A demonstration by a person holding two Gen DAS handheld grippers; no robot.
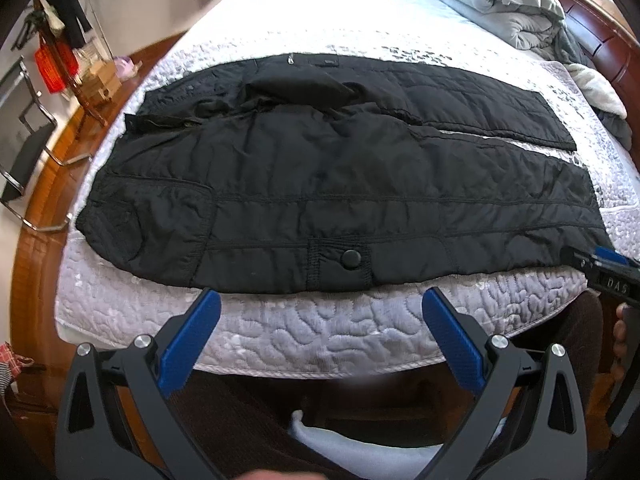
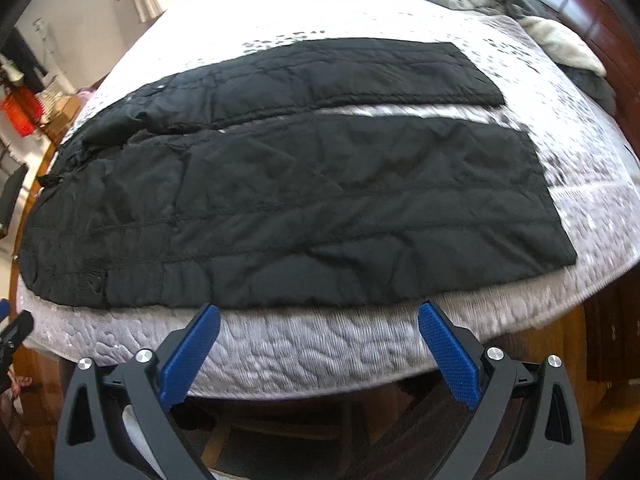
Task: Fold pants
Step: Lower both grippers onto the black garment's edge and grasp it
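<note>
Black quilted pants [image 1: 320,184] lie spread flat across the white quilted mattress [image 1: 320,332], waist to the left, both legs running right with a narrow gap between them. They also show in the right wrist view [image 2: 304,208]. My left gripper [image 1: 320,312] is open and empty, hovering just off the near edge of the pants by the snap button [image 1: 351,259]. My right gripper [image 2: 318,320] is open and empty near the near leg's edge; it also shows at the right edge of the left wrist view [image 1: 604,268].
The mattress's front edge [image 2: 320,364] drops to a wooden floor. A folded grey blanket and pillow [image 1: 500,4] lie at the head end by the wooden headboard [image 1: 600,28]. A chair [image 1: 28,152] and cluttered rack [image 1: 60,56] stand left of the bed.
</note>
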